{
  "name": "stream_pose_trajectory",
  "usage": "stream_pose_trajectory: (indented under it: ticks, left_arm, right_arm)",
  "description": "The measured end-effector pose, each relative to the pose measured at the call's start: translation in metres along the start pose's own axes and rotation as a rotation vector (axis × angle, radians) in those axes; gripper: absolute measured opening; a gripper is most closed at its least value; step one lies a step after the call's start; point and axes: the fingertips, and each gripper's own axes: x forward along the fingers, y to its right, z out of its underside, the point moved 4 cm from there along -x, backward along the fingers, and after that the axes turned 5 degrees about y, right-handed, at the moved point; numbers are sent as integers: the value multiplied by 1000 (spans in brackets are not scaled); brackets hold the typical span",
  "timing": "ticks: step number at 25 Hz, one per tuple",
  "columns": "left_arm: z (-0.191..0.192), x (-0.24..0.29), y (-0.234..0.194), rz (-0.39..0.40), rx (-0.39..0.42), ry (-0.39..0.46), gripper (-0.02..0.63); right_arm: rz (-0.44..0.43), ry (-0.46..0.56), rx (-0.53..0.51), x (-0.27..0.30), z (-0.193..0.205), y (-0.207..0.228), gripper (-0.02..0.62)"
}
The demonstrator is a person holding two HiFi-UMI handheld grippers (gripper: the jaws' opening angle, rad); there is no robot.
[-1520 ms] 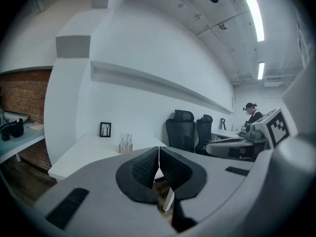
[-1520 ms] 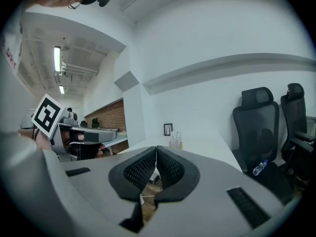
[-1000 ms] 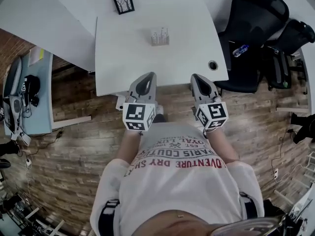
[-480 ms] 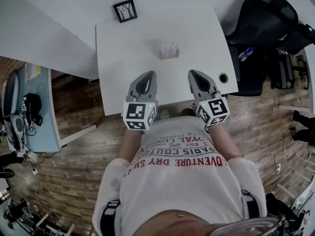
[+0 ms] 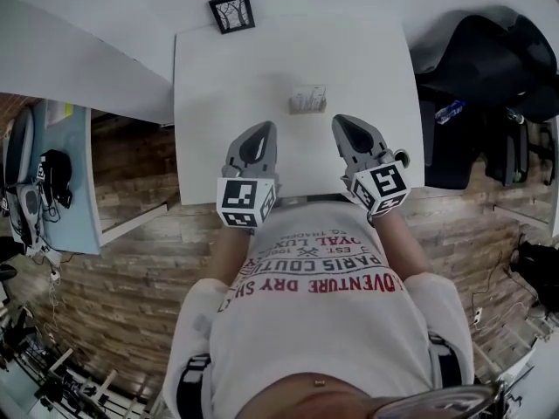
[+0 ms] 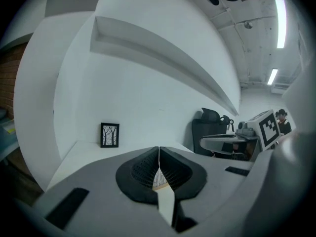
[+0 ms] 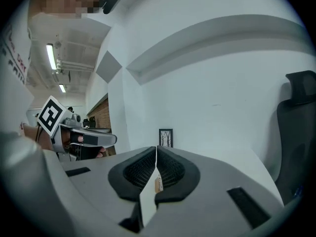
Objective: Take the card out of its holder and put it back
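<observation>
Your left gripper [image 5: 259, 129] and right gripper [image 5: 343, 122]: both clenched, empty, above the desk's [image 5: 218, 94] near edge. Card holder [image 5: 307, 105], standing at your 12 o'clock, near and apart from both grippers.

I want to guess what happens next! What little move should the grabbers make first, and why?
Probably move the right gripper forward toward the card holder and open its jaws: both it and the left gripper are shut and empty, short of the holder on the white table.
</observation>
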Motion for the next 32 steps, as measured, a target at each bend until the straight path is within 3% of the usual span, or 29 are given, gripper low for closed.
stream_pose_trajectory:
  ticks: [13,15,19,24,32]
  left_arm:
    - [32,47,-6,-123,-66,-78,25]
    - [40,50,-5,-128,-71,-98,25]
    - [51,59,-7,-141,-82,-125,25]
    - [59,70,-9,-154,-73,-155,25]
    - [68,78,-1,-160,-59,-182,25]
  right_arm:
    - [-211,-132,-31,53,41,60,33]
    - [-258,-166,-10,60,52,62,156]
    - [-328,-222,-23,78,70,71,191]
    - [-440,-261,-71,96,89,83,193]
    - [-714,-290,-78,107,104,77,171]
